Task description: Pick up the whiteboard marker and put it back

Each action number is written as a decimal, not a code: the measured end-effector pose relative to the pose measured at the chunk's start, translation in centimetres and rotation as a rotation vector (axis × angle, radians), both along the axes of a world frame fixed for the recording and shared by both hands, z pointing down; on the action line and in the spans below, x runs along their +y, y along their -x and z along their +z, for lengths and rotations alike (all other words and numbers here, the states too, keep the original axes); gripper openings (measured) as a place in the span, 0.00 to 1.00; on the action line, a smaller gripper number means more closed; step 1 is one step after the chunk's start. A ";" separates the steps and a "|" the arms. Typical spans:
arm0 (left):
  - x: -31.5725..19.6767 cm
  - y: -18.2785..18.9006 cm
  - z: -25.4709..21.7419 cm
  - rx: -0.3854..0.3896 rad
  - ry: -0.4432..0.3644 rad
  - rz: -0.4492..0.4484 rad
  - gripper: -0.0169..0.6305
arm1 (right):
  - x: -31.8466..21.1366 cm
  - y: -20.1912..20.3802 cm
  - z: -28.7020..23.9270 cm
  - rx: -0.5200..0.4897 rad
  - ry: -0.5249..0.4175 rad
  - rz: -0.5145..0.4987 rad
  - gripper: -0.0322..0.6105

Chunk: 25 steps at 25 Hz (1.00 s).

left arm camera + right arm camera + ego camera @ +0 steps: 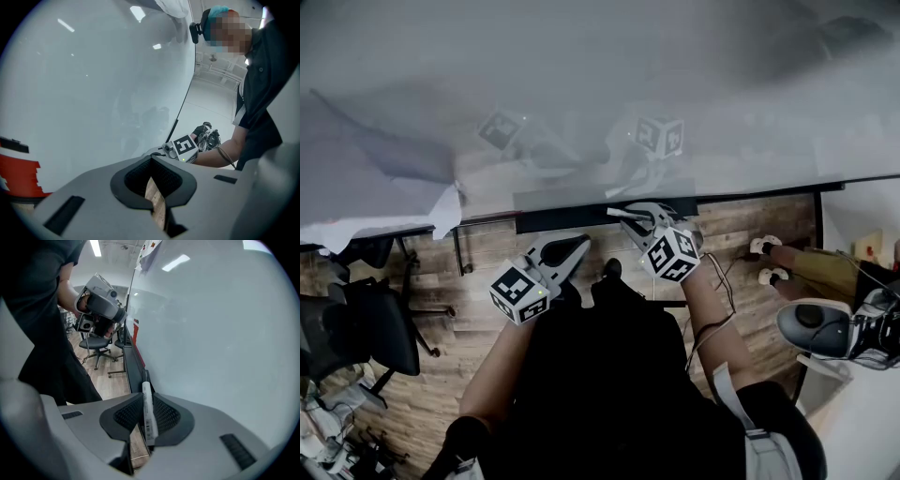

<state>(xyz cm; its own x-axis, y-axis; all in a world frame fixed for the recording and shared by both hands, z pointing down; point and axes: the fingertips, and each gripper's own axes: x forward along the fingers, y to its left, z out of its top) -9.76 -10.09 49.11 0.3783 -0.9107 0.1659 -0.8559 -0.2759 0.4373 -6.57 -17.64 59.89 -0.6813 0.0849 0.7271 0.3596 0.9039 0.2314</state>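
Beside the long black whiteboard tray (133,371), your right hand-held gripper (145,399) clenches the white cylindrical whiteboard marker (147,409): lower it level, lengthwise, then release.

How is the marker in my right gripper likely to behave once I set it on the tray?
The marker looks round and smooth, so it may roll on the narrow tray. It seems stiff and light. The right gripper grips its smooth barrel, so it could slip.
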 end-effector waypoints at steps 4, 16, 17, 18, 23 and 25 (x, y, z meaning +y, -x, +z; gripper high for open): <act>0.0 0.0 0.0 0.000 -0.001 -0.001 0.04 | 0.0 -0.1 -0.3 -0.016 0.013 0.004 0.17; 0.0 0.2 0.1 -0.008 0.007 -0.015 0.04 | 0.6 0.1 -2.8 -0.092 0.047 -0.001 0.17; 0.2 0.3 0.2 -0.011 0.006 -0.018 0.04 | 0.7 0.1 -3.2 -0.104 0.050 0.001 0.17; 0.3 0.5 0.1 -0.014 0.005 -0.021 0.04 | 0.9 0.1 -3.7 -0.118 0.053 0.002 0.17; 0.7 1.8 -0.6 -0.032 -0.014 -0.036 0.04 | 1.5 0.3 -7.4 -0.216 0.097 0.029 0.17; 0.7 2.0 -1.2 -0.043 -0.024 -0.038 0.04 | 1.5 0.0 -9.0 -0.249 0.091 0.035 0.17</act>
<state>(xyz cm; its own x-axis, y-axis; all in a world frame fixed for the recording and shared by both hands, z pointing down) -11.78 -9.42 47.92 0.3368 -0.9280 0.1593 -0.8837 -0.2531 0.3938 -6.55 -16.10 50.86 -0.8419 0.1154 0.5272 0.2699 0.9360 0.2261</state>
